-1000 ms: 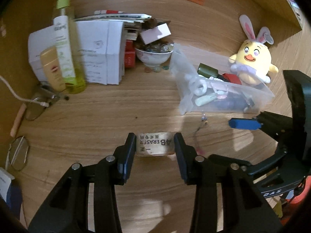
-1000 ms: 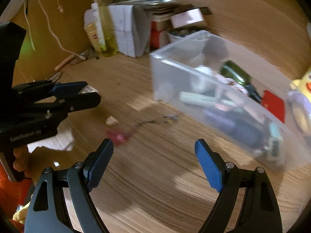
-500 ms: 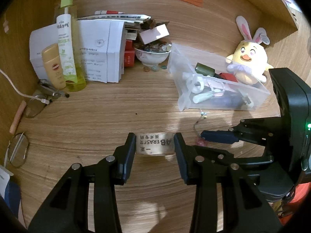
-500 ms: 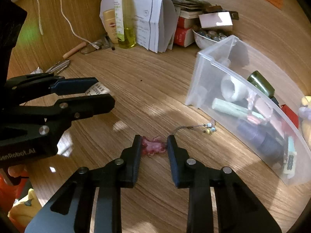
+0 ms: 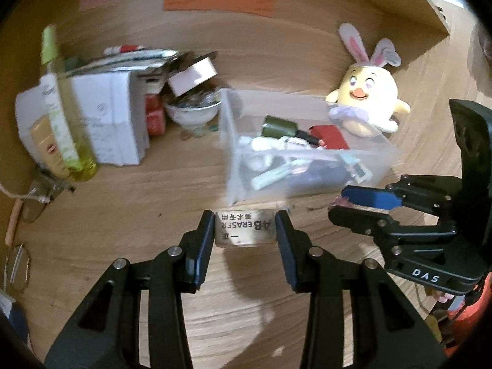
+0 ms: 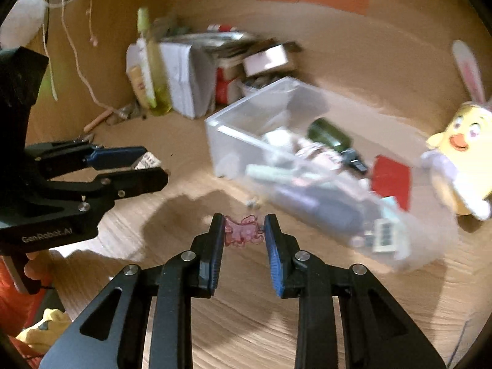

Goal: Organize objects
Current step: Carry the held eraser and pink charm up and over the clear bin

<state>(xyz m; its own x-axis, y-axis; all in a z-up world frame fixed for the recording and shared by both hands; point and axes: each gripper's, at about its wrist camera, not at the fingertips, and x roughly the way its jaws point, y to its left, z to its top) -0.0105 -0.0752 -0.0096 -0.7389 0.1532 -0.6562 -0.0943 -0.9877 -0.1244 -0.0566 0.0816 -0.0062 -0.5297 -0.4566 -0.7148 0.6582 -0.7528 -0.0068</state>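
Observation:
My left gripper (image 5: 244, 229) is shut on a beige 4B eraser (image 5: 245, 228) and holds it above the wooden desk, just in front of the clear plastic bin (image 5: 303, 169). My right gripper (image 6: 244, 227) is shut on a small pink charm (image 6: 243, 230) with a thin cord, lifted off the desk next to the bin (image 6: 233, 153). The bin holds a green bottle (image 6: 330, 135), a red item (image 6: 391, 180) and several small things. In the left wrist view the right gripper (image 5: 341, 204) is at the right; in the right wrist view the left gripper (image 6: 147, 167) is at the left.
A yellow bunny-eared plush (image 5: 367, 104) sits behind the bin. A white bowl of beads (image 5: 192, 113), white boxes (image 5: 113, 117), a spray bottle (image 5: 66, 123) and a tube (image 5: 46, 144) stand at the back left. Glasses (image 5: 18, 264) and a cable (image 5: 18, 196) lie left.
Both grippers have risen and moved toward the bin. The right gripper closed on the pink charm and lifted it off the desk. The left still holds the eraser.

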